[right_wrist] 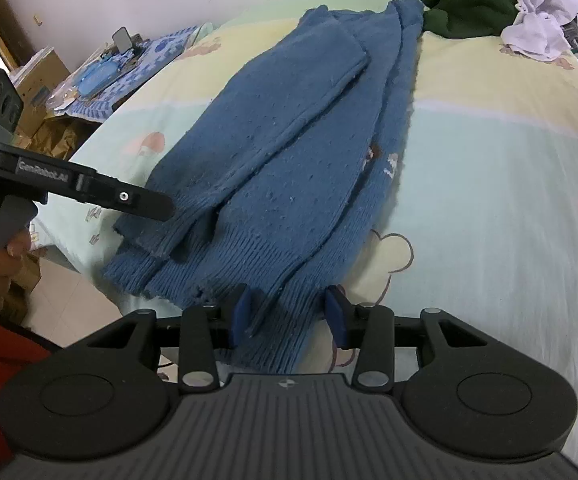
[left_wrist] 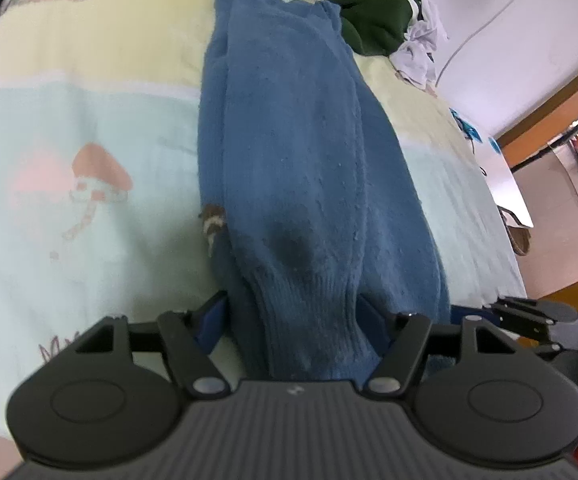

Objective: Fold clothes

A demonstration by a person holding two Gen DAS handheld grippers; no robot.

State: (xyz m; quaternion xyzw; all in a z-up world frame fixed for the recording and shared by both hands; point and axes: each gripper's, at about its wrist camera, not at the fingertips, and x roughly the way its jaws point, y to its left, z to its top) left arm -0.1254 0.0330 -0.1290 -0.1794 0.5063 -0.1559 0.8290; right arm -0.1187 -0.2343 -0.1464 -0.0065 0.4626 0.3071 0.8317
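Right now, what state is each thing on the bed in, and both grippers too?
blue sweater: flat on the bed, sides and sleeves folded inward, ribbed hem nearest the grippers
left gripper: open, fingers either side of the ribbed hem
right gripper: open, fingers straddling the hem
green garment: crumpled, unfolded, at the far end
white garment: crumpled beside the green one
bedsheet: spread flat

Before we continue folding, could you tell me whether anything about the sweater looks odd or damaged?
The blue sweater is pilled, and its ribbed hem looks frayed at the near edge. A dark patch sits above the cuff in the left wrist view; stain or shadow, I cannot tell.
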